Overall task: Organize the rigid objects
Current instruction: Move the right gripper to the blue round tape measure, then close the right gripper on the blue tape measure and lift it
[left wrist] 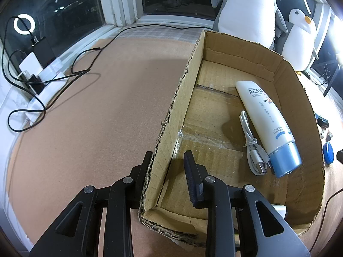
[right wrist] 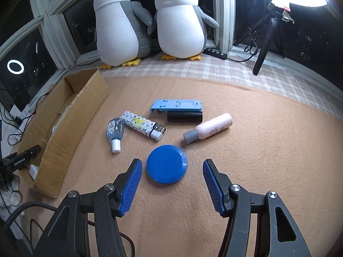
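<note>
A cardboard box [left wrist: 214, 49] holds a white sunscreen tube with a blue cap [left wrist: 265, 120] and a coiled white USB cable [left wrist: 251, 147]. My left gripper [left wrist: 168, 163] straddles the box's left wall, fingers apart with a gap on the inner side. In the right wrist view the box [right wrist: 70, 115] is at left. My right gripper [right wrist: 172, 177] is open, just in front of a blue round lid [right wrist: 166, 164]. Beyond lie a small blue sanitizer bottle [right wrist: 115, 132], a patterned lighter [right wrist: 142, 126], a pink bottle [right wrist: 209, 128], a black cylinder [right wrist: 184, 117] and a light-blue phone stand [right wrist: 176, 105].
Two plush penguins [right wrist: 150, 21] stand at the back by the window. A ring light on a tripod [right wrist: 265, 42] is at back right. Black cables and chargers [left wrist: 36, 72] lie left of the box. A power strip [right wrist: 215, 53] lies by the penguins.
</note>
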The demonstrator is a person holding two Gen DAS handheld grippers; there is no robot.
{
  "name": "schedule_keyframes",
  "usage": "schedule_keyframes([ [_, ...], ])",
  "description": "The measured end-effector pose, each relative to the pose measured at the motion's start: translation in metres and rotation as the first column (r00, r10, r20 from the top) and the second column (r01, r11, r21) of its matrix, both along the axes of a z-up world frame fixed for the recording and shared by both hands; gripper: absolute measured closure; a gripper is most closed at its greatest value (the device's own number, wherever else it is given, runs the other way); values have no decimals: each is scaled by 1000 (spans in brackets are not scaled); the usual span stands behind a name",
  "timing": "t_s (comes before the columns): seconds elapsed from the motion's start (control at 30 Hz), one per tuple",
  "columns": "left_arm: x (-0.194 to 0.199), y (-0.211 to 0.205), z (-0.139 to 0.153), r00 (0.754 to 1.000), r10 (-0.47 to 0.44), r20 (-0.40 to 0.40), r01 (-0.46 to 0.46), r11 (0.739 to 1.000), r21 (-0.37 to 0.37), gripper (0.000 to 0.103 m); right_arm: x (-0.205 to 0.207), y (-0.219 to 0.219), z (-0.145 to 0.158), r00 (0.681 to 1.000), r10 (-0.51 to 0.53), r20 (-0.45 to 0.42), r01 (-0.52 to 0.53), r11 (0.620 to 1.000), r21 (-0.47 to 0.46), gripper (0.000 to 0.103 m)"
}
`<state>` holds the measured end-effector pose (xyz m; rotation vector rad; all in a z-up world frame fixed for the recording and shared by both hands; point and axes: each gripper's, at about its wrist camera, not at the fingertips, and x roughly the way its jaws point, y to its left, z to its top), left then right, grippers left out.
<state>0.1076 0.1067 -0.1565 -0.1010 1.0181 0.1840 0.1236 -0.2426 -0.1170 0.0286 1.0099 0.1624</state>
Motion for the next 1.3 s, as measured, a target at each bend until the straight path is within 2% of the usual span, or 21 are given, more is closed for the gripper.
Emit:
schedule_keyframes([
  [0.47, 0, -1, 0, 1000, 0, 0, 0, 1000, 0, 76, 13, 6, -29, 997, -11, -81, 12, 1000, 13, 48],
  [0.73, 0, -1, 0, 1000, 0, 0, 0, 1000, 1, 76, 16, 9, -32, 997, -7, -82, 6, 1000, -15, 49],
  [0.87, 0, -1, 0, 1000, 0, 0, 0, 1000, 1, 76, 16, 12, -32, 997, 5, -83, -9, 999, -45, 56],
  [0.97, 0, -1, 0, 1000, 0, 0, 0, 1000, 1, 76, 17, 15, -33, 996, 12, -84, -18, 998, -68, 57],
  [1.3, 0, -1, 0, 1000, 0, 0, 0, 1000, 1, 76, 15, 13, -32, 997, 5, -77, -9, 999, -46, 57],
])
